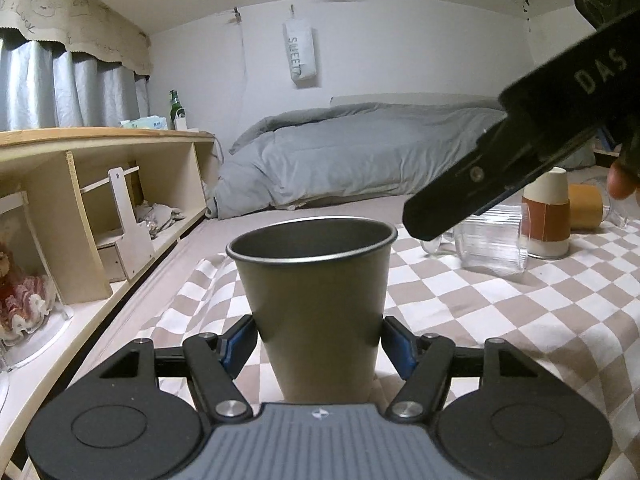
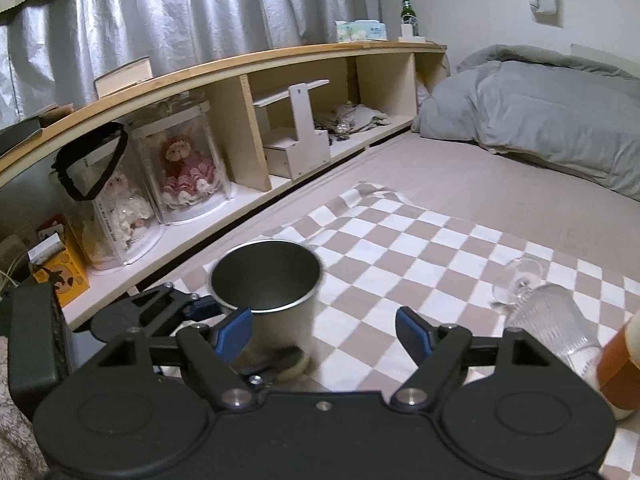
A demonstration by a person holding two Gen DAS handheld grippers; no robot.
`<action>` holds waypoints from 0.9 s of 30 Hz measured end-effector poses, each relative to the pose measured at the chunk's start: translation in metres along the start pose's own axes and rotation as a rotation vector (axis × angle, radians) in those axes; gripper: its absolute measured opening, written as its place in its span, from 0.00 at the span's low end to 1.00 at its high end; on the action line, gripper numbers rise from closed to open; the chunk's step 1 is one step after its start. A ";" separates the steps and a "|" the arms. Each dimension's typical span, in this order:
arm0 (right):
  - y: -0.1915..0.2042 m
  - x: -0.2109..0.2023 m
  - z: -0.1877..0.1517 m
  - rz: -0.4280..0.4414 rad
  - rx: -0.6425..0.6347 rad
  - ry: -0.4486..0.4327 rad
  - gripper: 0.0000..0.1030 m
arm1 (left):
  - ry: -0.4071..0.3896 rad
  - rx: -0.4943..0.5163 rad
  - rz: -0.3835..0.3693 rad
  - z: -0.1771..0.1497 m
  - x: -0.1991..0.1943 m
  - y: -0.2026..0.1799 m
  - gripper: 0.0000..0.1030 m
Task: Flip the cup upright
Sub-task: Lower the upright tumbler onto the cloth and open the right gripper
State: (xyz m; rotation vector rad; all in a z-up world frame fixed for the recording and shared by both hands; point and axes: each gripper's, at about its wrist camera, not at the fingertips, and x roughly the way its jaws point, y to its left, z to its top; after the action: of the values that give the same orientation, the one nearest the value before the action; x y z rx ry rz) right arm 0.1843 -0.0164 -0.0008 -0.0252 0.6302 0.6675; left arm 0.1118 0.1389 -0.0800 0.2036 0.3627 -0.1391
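A grey metal cup [image 1: 316,292] stands upright, mouth up, on the checkered cloth [image 1: 500,312]. My left gripper [image 1: 318,346] has its blue-padded fingers [image 1: 236,344] against the cup's lower sides and is shut on it. In the right wrist view the same cup [image 2: 268,296] sits left of centre, with the left gripper's fingers [image 2: 200,308] beside it. My right gripper [image 2: 324,330] is open and empty, just right of the cup and above the cloth [image 2: 420,256]. Its black body [image 1: 520,140] crosses the upper right of the left wrist view.
A clear ribbed glass mug [image 1: 488,240] lies on its side at the right, next to an upside-down paper cup with an orange sleeve [image 1: 546,216]. A toppled glass [image 2: 548,320] lies at the right. A low wooden shelf [image 2: 248,120] runs along the left. A grey duvet [image 1: 360,152] lies behind.
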 end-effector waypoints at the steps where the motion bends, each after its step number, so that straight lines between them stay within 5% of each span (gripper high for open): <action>1: -0.002 0.000 -0.001 -0.002 0.007 0.004 0.77 | 0.007 -0.007 0.001 0.000 -0.001 0.000 0.67; 7: -0.003 0.002 -0.005 -0.005 0.010 0.018 0.77 | 0.056 -0.046 -0.025 0.004 -0.005 0.007 0.72; 9: -0.002 0.001 -0.004 -0.004 0.008 0.016 0.77 | 0.057 -0.038 -0.028 0.006 -0.009 0.005 0.91; 11: -0.001 0.000 -0.003 0.000 0.009 0.012 0.77 | 0.058 -0.042 -0.023 0.008 -0.013 0.005 0.97; 16: 0.001 -0.008 -0.001 -0.003 0.005 -0.004 0.78 | 0.072 -0.087 -0.010 0.022 -0.026 0.008 0.98; 27: -0.017 -0.068 -0.009 -0.082 0.010 -0.069 0.96 | 0.083 -0.154 0.067 0.057 -0.063 0.005 1.00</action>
State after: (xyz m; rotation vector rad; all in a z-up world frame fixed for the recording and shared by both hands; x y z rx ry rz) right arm 0.1485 -0.0702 0.0264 -0.0191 0.5634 0.5838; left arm 0.0733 0.1374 -0.0044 0.0691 0.4467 -0.0367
